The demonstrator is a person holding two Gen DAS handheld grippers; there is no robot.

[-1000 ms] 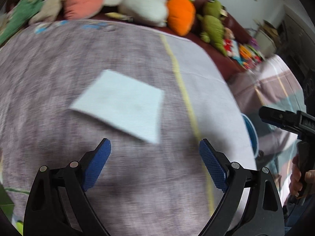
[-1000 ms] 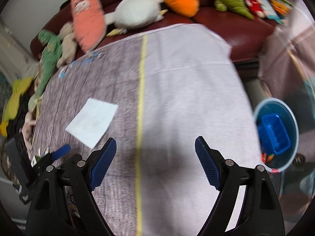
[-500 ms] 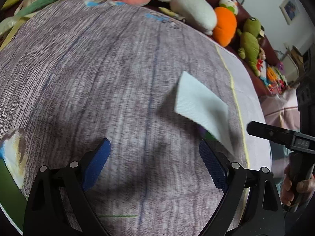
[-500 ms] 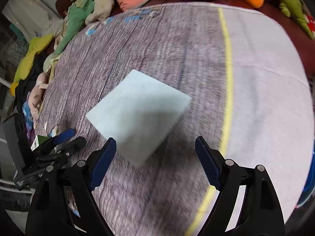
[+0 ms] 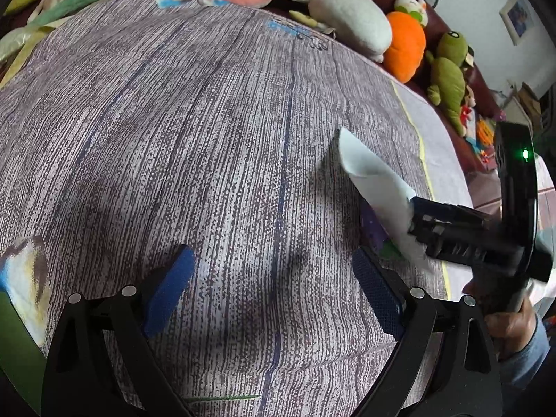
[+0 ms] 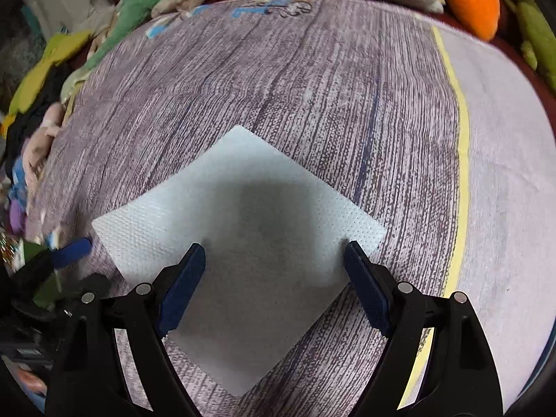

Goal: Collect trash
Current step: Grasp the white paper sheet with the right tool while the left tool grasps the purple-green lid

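A white paper tissue (image 6: 243, 229) lies flat on the purple-grey cloth (image 6: 347, 104). My right gripper (image 6: 274, 253) hangs open just above it, both blue pads over the sheet's near half and not pressing on it. In the left wrist view the same tissue (image 5: 368, 173) shows at the right, with the black right gripper (image 5: 420, 226) over its near end. My left gripper (image 5: 274, 271) stands open over bare cloth to the left of the tissue, nothing between its fingers. One of its blue fingertips (image 6: 71, 248) shows at the left edge of the right wrist view.
Plush toys line a dark red sofa at the back: an orange one (image 5: 406, 45), a white one (image 5: 351, 24), green ones (image 6: 139, 0). A yellow stripe (image 6: 458, 139) runs down the cloth right of the tissue. A person's hand (image 5: 507, 319) holds the right gripper.
My right gripper has swung left and come down over the tissue, which now lies under its fingers. My left gripper shifted left off the tissue, then stayed put.
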